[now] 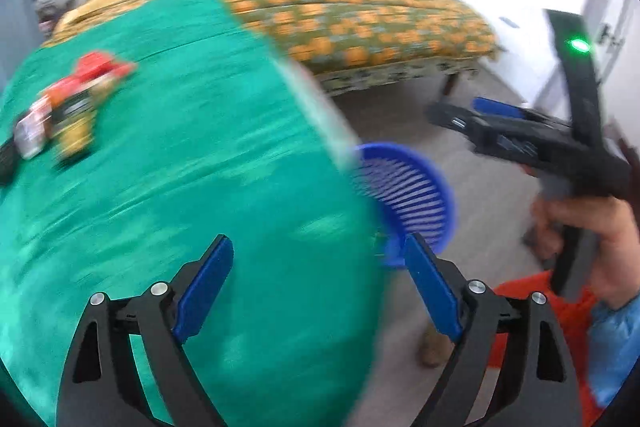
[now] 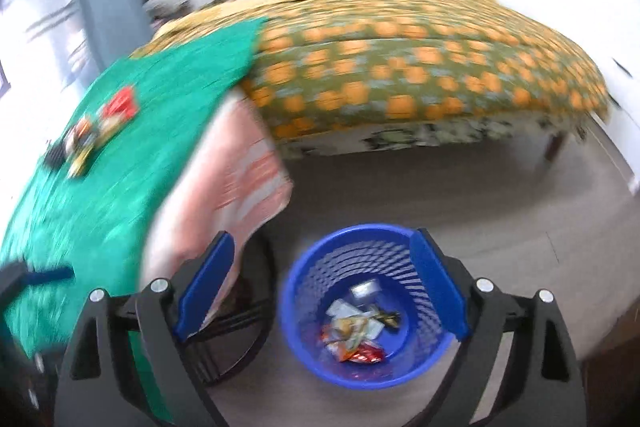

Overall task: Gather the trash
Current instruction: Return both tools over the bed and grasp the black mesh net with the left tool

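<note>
Left gripper (image 1: 320, 283): jaws apart, nothing between them; it hangs over the near edge of the green cloth (image 1: 180, 187), the bin's rim just past its right finger.
Right gripper (image 2: 320, 283): jaws apart and empty, looking down into the bin (image 2: 308, 355). In the left view a hand (image 1: 592, 247) holds it out over the floor.
Bin: blue, slotted, standing on the floor beside the table, close under the cloth's hanging edge. Wrappers and a small silver tub (image 2: 366, 289) already lie at its bottom.
Trash left: a cluster of wrappers (image 1: 68, 107), red, orange and yellow, on the far left of the cloth, well apart from both grippers.
Surroundings: a bed (image 1: 360, 27) with an orange-patterned cover behind the table; pink striped fabric (image 2: 240, 179) drooping off the table side above the bin.
Step, as I read it: drops done, both tools free to go for the remaining pile.
Risk, reach: the pile sits far across the table; a hurried grab with the pictures this smeared could pinch the cloth along with a wrapper and drag it.
Risk, pile: the wrappers overlap, so one pinch may lift two and shed one on the way.
Risk, bin: it looks light and stands near the cloth; a snagged cloth or low swing could tip it.
Risk, crossing: the two tools work close together and could knock each other.
</note>
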